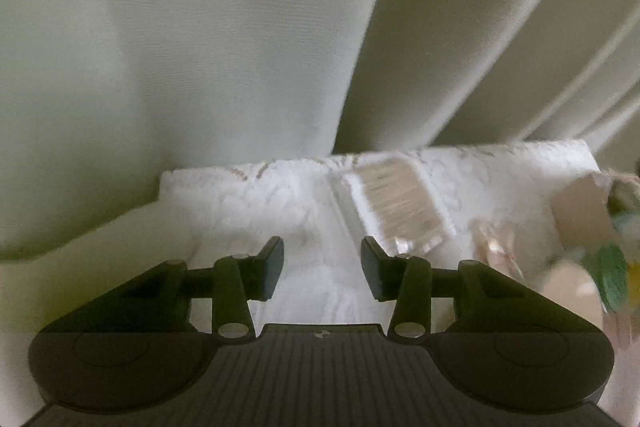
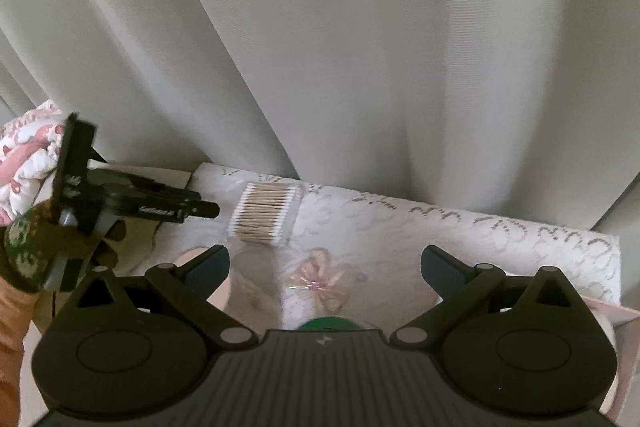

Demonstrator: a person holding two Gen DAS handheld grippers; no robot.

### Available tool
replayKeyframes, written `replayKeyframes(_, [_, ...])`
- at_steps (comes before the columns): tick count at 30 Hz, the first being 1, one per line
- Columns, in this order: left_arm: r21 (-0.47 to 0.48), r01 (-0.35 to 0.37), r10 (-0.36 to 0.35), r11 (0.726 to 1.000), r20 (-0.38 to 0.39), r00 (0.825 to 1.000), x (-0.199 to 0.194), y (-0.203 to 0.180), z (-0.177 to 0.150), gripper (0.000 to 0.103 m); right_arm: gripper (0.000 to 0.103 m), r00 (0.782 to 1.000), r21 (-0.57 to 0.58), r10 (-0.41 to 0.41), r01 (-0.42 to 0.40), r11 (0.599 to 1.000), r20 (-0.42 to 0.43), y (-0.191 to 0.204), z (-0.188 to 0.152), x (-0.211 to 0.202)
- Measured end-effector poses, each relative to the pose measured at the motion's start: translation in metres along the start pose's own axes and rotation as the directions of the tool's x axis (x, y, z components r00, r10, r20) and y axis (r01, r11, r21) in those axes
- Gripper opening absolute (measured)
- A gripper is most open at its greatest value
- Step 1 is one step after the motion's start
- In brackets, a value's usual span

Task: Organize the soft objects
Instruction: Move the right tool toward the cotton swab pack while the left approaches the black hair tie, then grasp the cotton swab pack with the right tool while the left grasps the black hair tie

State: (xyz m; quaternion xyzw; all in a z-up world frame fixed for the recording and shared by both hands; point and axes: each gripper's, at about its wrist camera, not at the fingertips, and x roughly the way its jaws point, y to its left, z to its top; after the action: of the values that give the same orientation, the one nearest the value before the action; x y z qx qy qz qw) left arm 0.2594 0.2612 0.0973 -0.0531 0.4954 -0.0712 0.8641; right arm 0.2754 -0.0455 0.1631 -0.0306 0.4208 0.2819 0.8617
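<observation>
A clear pack of cotton swabs (image 2: 266, 213) lies on a white patterned cloth (image 2: 460, 239) near the curtain; it also shows blurred in the left wrist view (image 1: 398, 205). A pink ribbon bow in clear wrap (image 2: 320, 283) lies just ahead of my right gripper (image 2: 326, 269), which is open and empty above it. My left gripper (image 1: 322, 273) is open and empty over the white cloth (image 1: 240, 195), left of the swabs. The left gripper also shows from the side in the right wrist view (image 2: 188, 209). A green object (image 2: 326, 325) sits partly hidden under the right gripper body.
A grey-white curtain (image 2: 360, 47) hangs right behind the cloth-covered surface. A pink-and-white quilted item (image 2: 24, 155) lies at far left. At the right edge of the left wrist view are a tan box (image 1: 580, 211) and a green-and-yellow item (image 1: 612, 275), blurred.
</observation>
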Motion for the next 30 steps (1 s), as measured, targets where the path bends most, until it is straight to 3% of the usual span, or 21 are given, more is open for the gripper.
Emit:
replayKeyframes(5, [0.106, 0.054, -0.043, 0.993, -0.102, 0.994, 0.007, -0.008, -0.034, 0.046, 0.102, 0.998, 0.045, 0.006, -0.003, 0.999, -0.062, 0.013, 0.014, 0.016])
replayKeyframes(10, [0.181, -0.032, 0.055, 0.983, -0.121, 0.991, 0.022, -0.022, -0.049, 0.047, 0.102, 0.997, 0.018, -0.001, 0.003, 1.000, -0.080, 0.038, 0.018, 0.026])
replayKeyframes(13, [0.235, -0.072, 0.096, 0.969, -0.091, 0.991, 0.027, -0.031, -0.056, 0.045, 0.102, 0.997, -0.032, -0.027, 0.025, 0.999, -0.076, 0.052, 0.015, 0.026])
replayKeyframes(17, [0.154, -0.070, 0.079, 0.986, -0.057, 0.995, 0.023, -0.023, -0.063, 0.042, 0.102, 0.991, -0.097, -0.110, 0.103, 0.990, -0.074, 0.065, 0.014, 0.023])
replayKeyframes(19, [0.179, -0.091, 0.100, 0.980, -0.042, 0.994, 0.022, -0.027, -0.067, 0.037, 0.102, 0.988, -0.093, -0.127, 0.119, 0.989, -0.084, 0.067, 0.018, 0.024])
replayKeyframes(20, [0.193, -0.090, 0.100, 0.977, -0.041, 0.994, 0.021, -0.030, -0.069, 0.015, 0.102, 0.988, -0.086, -0.126, 0.119, 0.989, -0.089, 0.068, 0.022, 0.026])
replayKeyframes(21, [0.202, -0.083, 0.093, 0.976, -0.043, 0.995, 0.019, -0.032, -0.072, 0.011, 0.102, 0.988, -0.080, -0.123, 0.115, 0.990, -0.094, 0.069, 0.025, 0.027])
replayKeyframes(25, [0.258, -0.084, 0.087, 0.962, 0.000, 0.996, 0.010, -0.041, -0.088, 0.010, 0.102, 0.986, -0.071, -0.113, 0.105, 0.992, -0.125, 0.078, 0.043, 0.041])
replayKeyframes(30, [0.192, -0.035, 0.010, 0.981, 0.130, 0.991, -0.029, -0.036, -0.111, 0.010, 0.102, 0.965, -0.089, -0.118, 0.100, 0.991, -0.232, 0.091, 0.065, 0.086])
